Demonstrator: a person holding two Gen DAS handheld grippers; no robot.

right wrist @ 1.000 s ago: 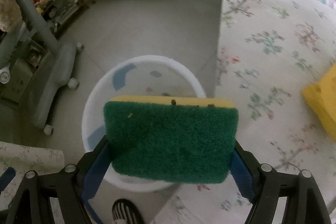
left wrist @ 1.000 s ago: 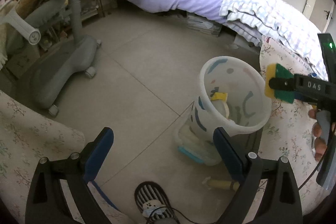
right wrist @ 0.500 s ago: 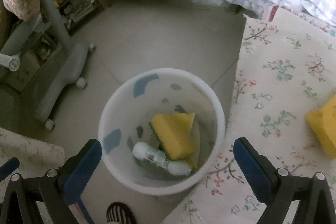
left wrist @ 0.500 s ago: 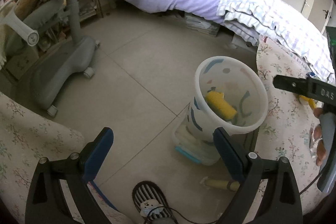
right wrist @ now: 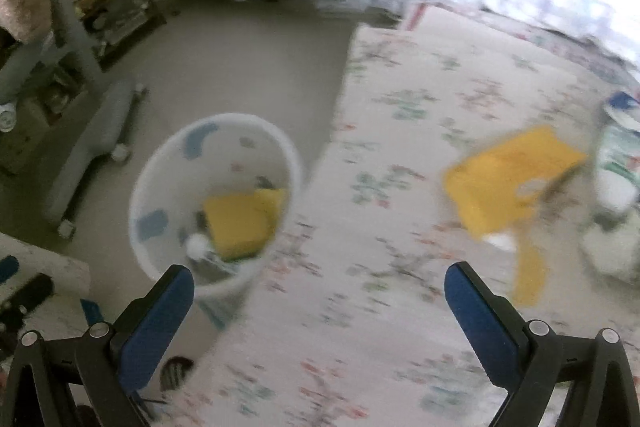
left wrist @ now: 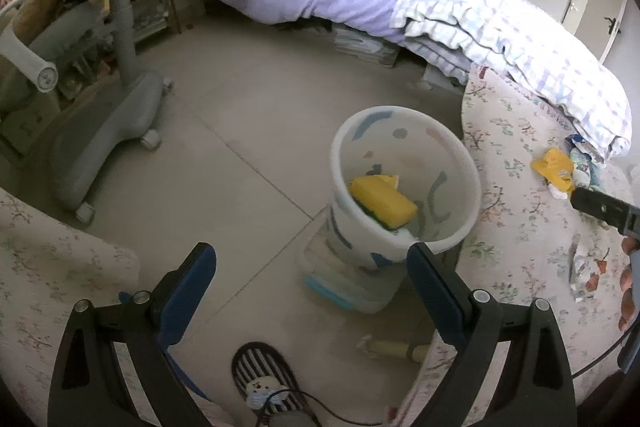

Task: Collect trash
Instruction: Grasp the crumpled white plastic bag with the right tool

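Down inside the white bin (left wrist: 404,183) lies a yellow sponge (left wrist: 382,203), tilted with its green scouring face underneath, resting on other rubbish that includes what looks like a small white bottle (right wrist: 196,245) (the right wrist view is too blurred to be sure). That bin stands on a clear lidded box (left wrist: 344,283) on the tiled floor, its rim just beside the edge of the floral cloth (right wrist: 400,131), which I judge is why it sits there: anything lifted off the cloth has only a short way to travel before it can be dropped in.

More trash is left on the cloth. A yellow wrapper (right wrist: 508,179) lies well apart from the bin, with a pale crumpled packet (right wrist: 616,163) just beside it, and a scrap of torn wrapper (left wrist: 584,267) nearer the person's hand.

Over the cloth the right gripper (right wrist: 320,307) hangs with jaws spread wide and nothing between them, aimed between bin and wrapper; the next reach probably goes to that wrapper, which looks thin and light enough to slip unless pinched at a fold. Lower down, the left gripper (left wrist: 312,291) has its jaws parted too, empty, pointing at the bin from the floor side, perhaps to keep it in sight. A striped slipper (left wrist: 264,375) shows beneath it.
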